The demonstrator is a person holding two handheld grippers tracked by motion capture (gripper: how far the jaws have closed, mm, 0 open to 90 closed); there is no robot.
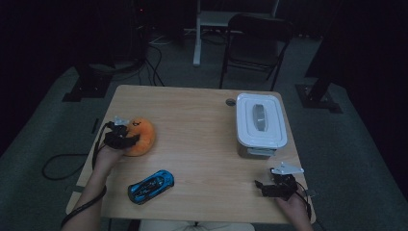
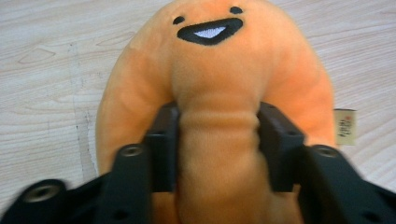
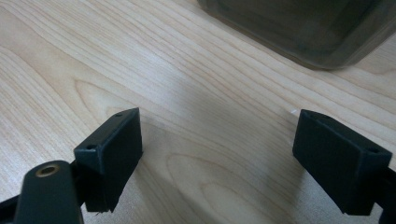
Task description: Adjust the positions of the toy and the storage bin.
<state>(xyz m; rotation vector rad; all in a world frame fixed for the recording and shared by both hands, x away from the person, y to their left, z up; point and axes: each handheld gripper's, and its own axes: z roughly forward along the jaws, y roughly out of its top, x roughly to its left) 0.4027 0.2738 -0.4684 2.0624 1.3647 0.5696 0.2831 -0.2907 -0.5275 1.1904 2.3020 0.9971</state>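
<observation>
The left tool (image 2: 217, 140) is clamped on the orange plush (image 2: 215, 79) at the tabletop's (image 1: 202, 125) left side; the right tool (image 3: 219, 158) rests apart. Soft stuffing could compress and slip free when lifted.

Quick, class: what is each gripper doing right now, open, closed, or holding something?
Left gripper: closed on the orange plush toy, squeezing its middle.
Right gripper: open, nothing between its jaws, over the table.

Showing black grippers, left gripper (image 1: 126, 134) and right gripper (image 1: 261, 188): blocky matte jaws, round screw holes, trailing black cables, grey three-cornered plates.
</observation>
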